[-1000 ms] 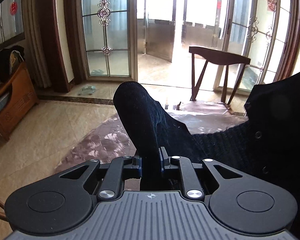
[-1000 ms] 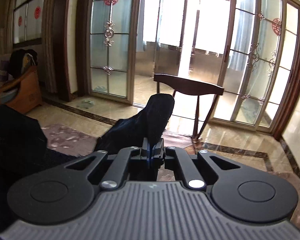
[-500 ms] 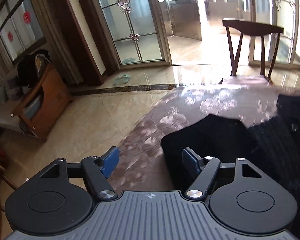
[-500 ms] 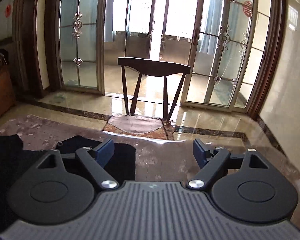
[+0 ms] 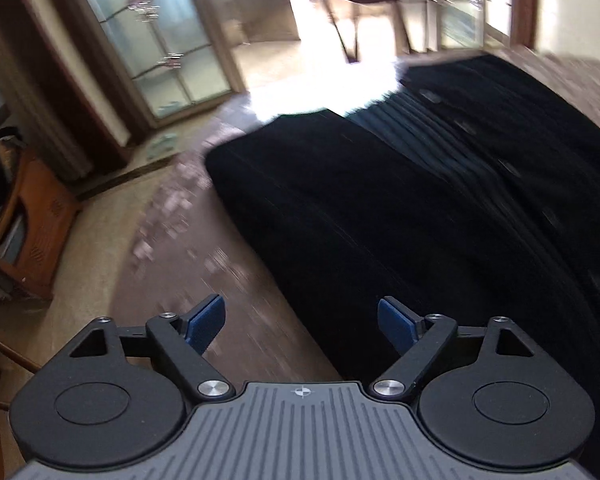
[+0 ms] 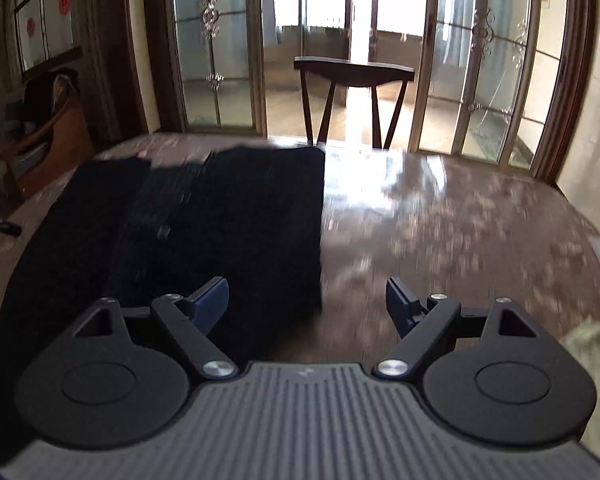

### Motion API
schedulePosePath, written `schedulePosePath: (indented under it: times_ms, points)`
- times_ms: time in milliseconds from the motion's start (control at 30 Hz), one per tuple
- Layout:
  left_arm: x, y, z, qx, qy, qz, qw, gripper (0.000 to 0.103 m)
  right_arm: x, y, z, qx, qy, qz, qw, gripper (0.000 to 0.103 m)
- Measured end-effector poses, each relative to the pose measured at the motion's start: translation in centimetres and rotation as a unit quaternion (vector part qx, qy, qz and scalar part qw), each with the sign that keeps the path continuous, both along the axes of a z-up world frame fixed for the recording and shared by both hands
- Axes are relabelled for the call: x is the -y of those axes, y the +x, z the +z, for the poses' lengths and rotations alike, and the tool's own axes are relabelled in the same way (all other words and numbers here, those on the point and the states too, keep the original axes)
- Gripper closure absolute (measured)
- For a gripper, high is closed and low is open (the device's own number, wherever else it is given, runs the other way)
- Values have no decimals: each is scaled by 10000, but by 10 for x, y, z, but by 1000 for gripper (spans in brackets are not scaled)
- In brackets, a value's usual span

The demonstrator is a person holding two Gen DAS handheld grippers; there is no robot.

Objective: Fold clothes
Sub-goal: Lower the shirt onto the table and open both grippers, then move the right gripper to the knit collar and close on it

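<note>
So here's how things sit: the black knit cardigan [image 6: 228, 216] lies flat on the table [image 6: 460, 216], with side panels laid in over a ribbed middle strip where the buttons run. It takes up the left half of the table, and its long axis runs from the near edge toward the far edge, where the chair [image 6: 352, 92] stands.

Both tools hold nothing. The left hand-held gripper [image 5: 300, 322] has its blue pads spread wide, with the cardigan's left edge running under it and the cloth lying ahead and off to its right. The right hand-held gripper [image 6: 307, 306] is spread wide too, and the cardigan's right edge falls between its pads, so the cloth lies ahead and to its left, with bare table to its right.

Each one sits at its own long edge near the near end, so neither looks clearly closer. Both views are a bit smeared, so fine creases can't be made out.

Judgement call: with the sides in, this fits either a fold partway along or a bundle someone's about to smooth. A pale yellowish cloth [image 6: 592, 360] peeks in at the near right corner.
</note>
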State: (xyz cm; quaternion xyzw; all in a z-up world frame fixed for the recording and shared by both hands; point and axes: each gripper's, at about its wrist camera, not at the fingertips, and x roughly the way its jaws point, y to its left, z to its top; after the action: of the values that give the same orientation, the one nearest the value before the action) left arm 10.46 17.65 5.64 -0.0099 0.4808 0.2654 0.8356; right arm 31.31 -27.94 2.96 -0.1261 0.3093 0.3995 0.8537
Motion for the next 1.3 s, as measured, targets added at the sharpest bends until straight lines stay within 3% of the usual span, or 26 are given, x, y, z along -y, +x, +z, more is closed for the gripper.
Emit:
schedulePosePath:
  times_ms: [133, 400, 767, 867, 1300]
  points:
    - [32, -25, -7, -44, -303, -189, 9994, 13, 52, -70, -12, -300, 32, -208, 9993, 20]
    - [81, -68, -22, -192, -629, -402, 9970, 12, 123, -160, -38, -1101, 589, -1128, 9857, 20]
    - [132, -110, -33, -579, -1118, -395, 9913, 11, 141, -256, -75, -1827, 1137, -1421, 9662, 19]
    - [146, -119, -36, -736, -1296, -402, 9880, 11, 130, -248, -80, -1847, 1179, -1408, 9655, 19]
    - [189, -145, -45, -816, -1347, -477, 9864, 11, 130, -254, -72, -1777, 1089, -1032, 9726, 17]
